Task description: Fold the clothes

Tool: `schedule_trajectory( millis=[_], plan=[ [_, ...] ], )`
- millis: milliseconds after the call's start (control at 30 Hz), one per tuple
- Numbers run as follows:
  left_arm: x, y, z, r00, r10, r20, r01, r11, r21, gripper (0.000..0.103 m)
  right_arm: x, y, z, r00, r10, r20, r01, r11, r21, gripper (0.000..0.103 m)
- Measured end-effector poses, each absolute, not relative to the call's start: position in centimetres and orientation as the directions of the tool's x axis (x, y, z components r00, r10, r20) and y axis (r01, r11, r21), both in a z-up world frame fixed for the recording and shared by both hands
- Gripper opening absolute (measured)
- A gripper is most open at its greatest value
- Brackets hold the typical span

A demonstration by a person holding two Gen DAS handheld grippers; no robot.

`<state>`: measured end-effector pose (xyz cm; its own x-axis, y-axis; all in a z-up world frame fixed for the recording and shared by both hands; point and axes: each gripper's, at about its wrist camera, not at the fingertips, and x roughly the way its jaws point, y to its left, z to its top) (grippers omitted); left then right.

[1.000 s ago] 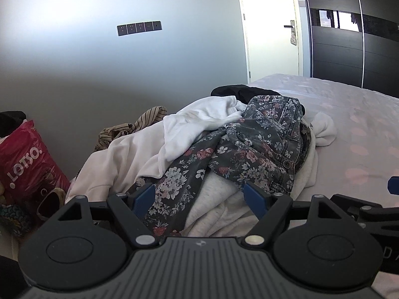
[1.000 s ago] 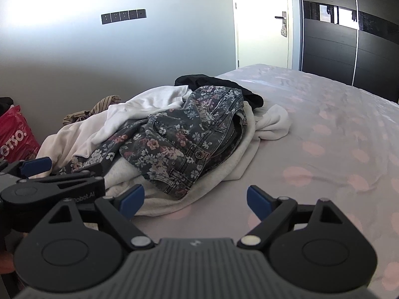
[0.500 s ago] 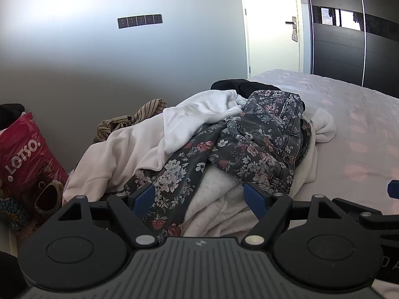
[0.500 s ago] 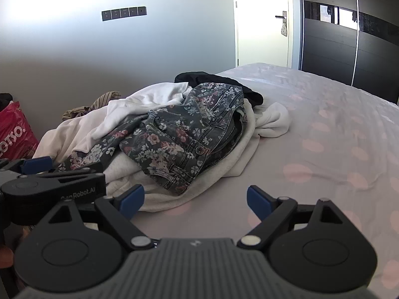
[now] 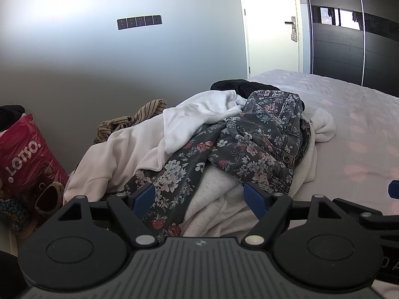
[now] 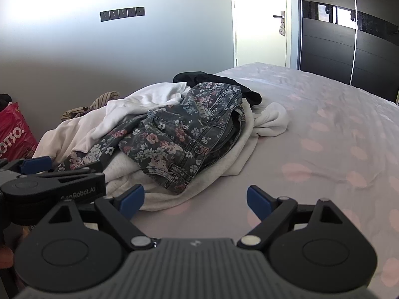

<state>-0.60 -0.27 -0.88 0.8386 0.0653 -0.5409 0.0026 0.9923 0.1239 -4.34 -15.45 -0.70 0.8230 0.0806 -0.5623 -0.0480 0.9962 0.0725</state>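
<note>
Red bag (image 6: 13, 134) cut by frame edge; black garment (image 5: 237, 86) mostly buried under pile

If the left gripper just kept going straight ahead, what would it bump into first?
Probably the dark floral-print denim garment on top of the clothes pile; the open left gripper points at it, though the pale grey fleece beneath may come first.

Home bedroom: bed (image 6: 324, 129), wardrobe (image 6: 349, 49), door (image 6: 259, 20).

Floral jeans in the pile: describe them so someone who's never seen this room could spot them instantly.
Start at the bed with the pale pink-spotted cover; a heap of clothes sits at its left edge, near the grey wall. The floral jeans lie on top of that heap, draped over white and cream garments. They are the only dark grey denim printed with small pink and white flowers, with a metal waist button showing.
</note>
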Motion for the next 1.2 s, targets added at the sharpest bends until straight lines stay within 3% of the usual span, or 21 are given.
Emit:
schedule_trajectory(
  millis=[1200],
  plan=[
    [-0.29,-0.13,-1.27,0.819,0.064,-0.571,0.011,0.992,0.126,0.078,-4.17,-15.35,-1.05,0.820,0.079,-0.567,-0.046,0.996,0.073,0.091]
  ],
)
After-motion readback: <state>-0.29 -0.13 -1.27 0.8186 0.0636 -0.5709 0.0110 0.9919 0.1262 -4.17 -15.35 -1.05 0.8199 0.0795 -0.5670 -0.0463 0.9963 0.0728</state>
